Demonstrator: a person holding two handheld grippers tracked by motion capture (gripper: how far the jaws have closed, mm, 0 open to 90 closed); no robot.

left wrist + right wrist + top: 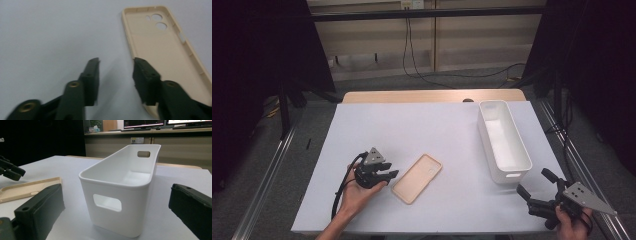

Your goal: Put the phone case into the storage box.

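Left gripper (388, 170) half open, nothing gripped, just beside phone case (417, 178) lying open side up on table (377, 125), left of white bin (503, 140). Case prob light, thin, flexy; grab a long side rim. Right gripper (536, 186) open, idle.

**Surroundings of the work surface**

A white sheet (432, 125) is spread over a wooden table (432, 96), whose far edge is left uncovered. A white oblong bin (503, 140) with cut-out handles is set near the sheet's right side, lengthwise and upright. Black cables (412, 55) are seen hanging down the pale wall panels behind. Monitors (145, 123) are visible on a counter in the background of the right gripper view.
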